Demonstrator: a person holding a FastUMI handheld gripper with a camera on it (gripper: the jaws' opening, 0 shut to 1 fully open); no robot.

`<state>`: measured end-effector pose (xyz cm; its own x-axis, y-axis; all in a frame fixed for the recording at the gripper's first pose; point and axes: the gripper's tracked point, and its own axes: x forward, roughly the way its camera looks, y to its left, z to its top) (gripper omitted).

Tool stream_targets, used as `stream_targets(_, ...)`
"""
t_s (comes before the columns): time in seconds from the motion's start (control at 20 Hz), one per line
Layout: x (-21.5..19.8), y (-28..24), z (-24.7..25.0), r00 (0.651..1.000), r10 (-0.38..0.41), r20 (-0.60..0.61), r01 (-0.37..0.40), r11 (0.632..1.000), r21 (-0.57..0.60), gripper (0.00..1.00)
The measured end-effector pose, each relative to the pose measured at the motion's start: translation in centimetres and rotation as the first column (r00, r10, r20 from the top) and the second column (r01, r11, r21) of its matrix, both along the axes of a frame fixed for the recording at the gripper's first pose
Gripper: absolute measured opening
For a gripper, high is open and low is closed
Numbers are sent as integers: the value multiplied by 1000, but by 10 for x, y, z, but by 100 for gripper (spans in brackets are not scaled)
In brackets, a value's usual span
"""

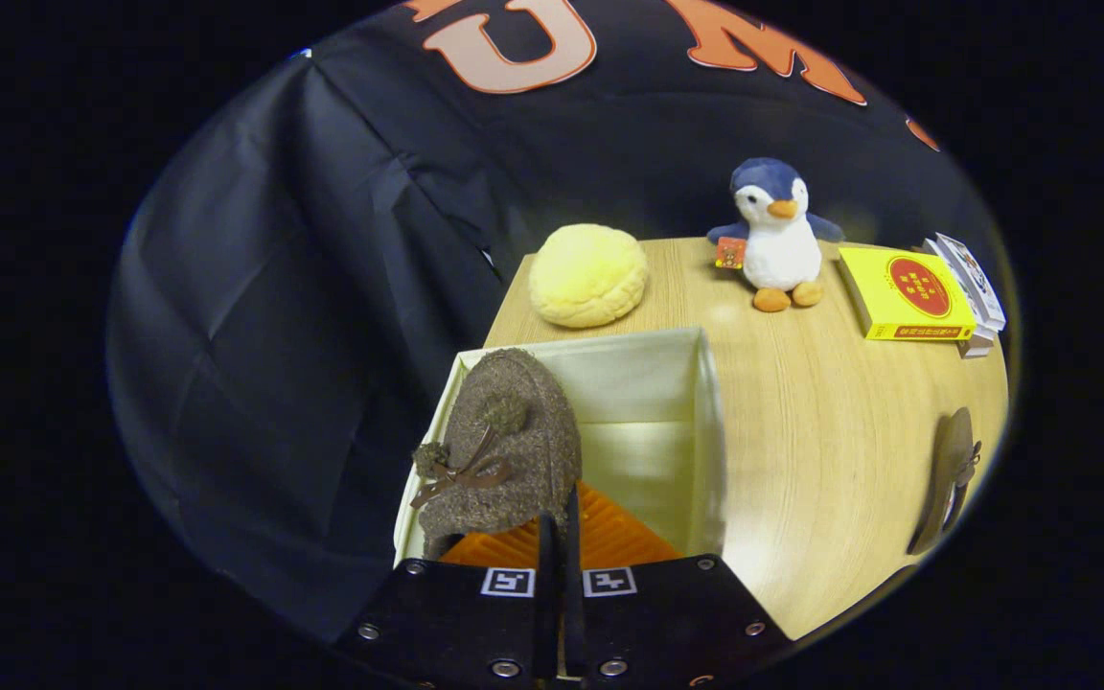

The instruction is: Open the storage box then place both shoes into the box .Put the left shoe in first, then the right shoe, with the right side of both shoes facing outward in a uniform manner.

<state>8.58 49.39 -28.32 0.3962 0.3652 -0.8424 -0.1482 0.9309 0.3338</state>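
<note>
Claw (560,522) clenched on brown shoe (504,446) over open storage box (653,383), grip point hidden; second shoe (950,474) cut off at bench (820,422) edge, beyond plush penguin (777,235).

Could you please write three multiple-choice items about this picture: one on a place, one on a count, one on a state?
1. Where does the plush penguin toy stand?
A. inside the box
B. on the wooden table beyond the box
C. on the yellow book

2. How many brown fuzzy shoes are visible?
A. one
B. two
C. three

3. How is the white fabric storage box?
A. open
B. lidded
C. tipped over

Key:
1 B: the penguin stands on the table, past the box.
2 B: one shoe is held by the closed claw over the box; the other shoe lies on the table.
3 A: its inside shows.
</note>
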Motion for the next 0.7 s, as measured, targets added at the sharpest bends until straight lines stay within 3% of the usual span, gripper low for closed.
stream_targets(0.25,-7,10,-40,995,-24,-101,17,998,-63,4)
stream_targets(0.55,-13,27,-66,981,-44,-191,33,998,-61,6)
stream_targets(0.7,-28,38,-68,969,-3,-245,1,1000,-7,15)
